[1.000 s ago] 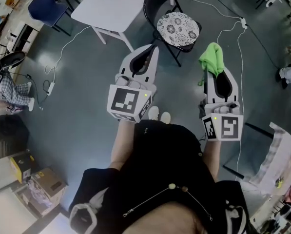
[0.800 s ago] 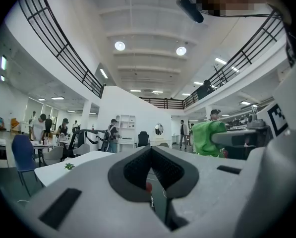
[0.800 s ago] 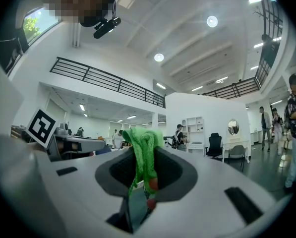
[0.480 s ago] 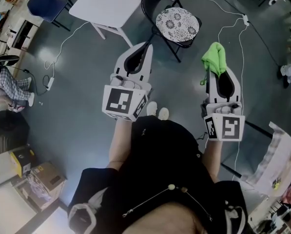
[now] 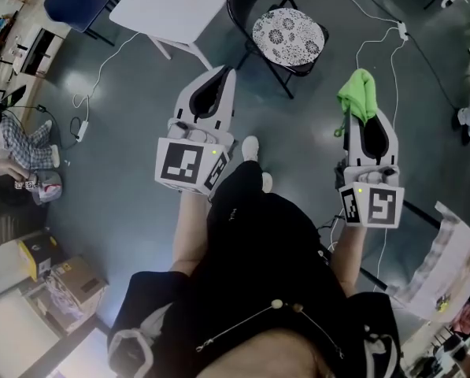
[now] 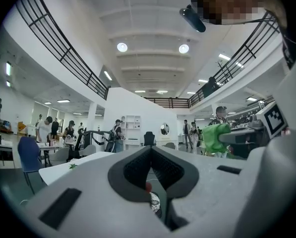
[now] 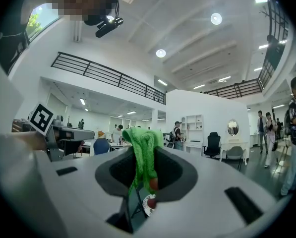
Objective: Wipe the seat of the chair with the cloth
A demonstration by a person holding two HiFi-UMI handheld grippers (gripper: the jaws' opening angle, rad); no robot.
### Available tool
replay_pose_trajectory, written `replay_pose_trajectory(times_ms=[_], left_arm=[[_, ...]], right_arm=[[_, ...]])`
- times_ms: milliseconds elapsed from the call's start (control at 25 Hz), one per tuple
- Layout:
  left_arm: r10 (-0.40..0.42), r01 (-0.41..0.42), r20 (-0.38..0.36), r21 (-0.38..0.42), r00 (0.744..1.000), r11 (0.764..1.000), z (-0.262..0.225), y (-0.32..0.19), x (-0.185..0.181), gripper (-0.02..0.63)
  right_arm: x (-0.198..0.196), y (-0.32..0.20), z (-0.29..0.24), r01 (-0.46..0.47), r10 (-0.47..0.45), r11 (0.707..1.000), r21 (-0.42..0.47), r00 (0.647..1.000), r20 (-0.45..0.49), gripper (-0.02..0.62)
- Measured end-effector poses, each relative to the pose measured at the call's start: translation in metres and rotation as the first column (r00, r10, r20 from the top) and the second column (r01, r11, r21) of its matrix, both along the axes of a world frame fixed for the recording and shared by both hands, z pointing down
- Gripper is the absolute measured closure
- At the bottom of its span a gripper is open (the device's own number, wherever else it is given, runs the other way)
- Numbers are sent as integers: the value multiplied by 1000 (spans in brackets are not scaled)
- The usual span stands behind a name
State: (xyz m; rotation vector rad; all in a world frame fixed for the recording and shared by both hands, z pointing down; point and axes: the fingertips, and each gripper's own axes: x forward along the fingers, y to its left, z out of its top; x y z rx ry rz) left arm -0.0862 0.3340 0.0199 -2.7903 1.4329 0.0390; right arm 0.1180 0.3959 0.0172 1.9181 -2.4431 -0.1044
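The black folding chair point(image 5: 258, 6) has a round white-and-black patterned seat point(image 5: 288, 36) and stands at the top of the head view, beside the white table. My right gripper point(image 5: 361, 107) is shut on a bright green cloth point(image 5: 358, 93), held in the air to the right of the chair and short of it. In the right gripper view the cloth point(image 7: 144, 152) hangs bunched between the jaws, and the seat point(image 7: 148, 204) shows small below. My left gripper point(image 5: 224, 72) is shut and empty, below and left of the chair. Its jaws point(image 6: 150, 150) meet at the tip.
A white table point(image 5: 179, 2) stands left of the chair, with a blue chair point(image 5: 75, 2) further left. White cables point(image 5: 392, 61) run across the dark floor. A seated person point(image 5: 22, 148) and cardboard boxes point(image 5: 69, 286) are at the left. My shoe point(image 5: 250, 144) is between the grippers.
Both grippers have drifted apart, the left one to the left and up, the right one to the right. One shoe has stepped forward. The cloth stays held.
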Motion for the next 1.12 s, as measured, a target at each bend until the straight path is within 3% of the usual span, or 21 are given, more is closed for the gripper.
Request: replay_pose_trajectory(times_ms=[240,480,800,1120], left_arm=[[2,-2,-26,-9,1000,1000,10,-50,-3,601],[21,-21,-68,3,997,1000,12,-139,6,601],[60,-60,-47,1,997,998,18,-262,20,601],[85,-85,-8,-55,996,995,48,-343,35,601]], right_arm=[[3,-45,4,-12,12,1000,-6,999,-33,508],[13,-123,7,-35,35,999,-2,997,-67,508],[9,-250,15,-24,22,999,-27,996,-88,508],[15,-349,48,-24,4,994,-105,982,-191,507]])
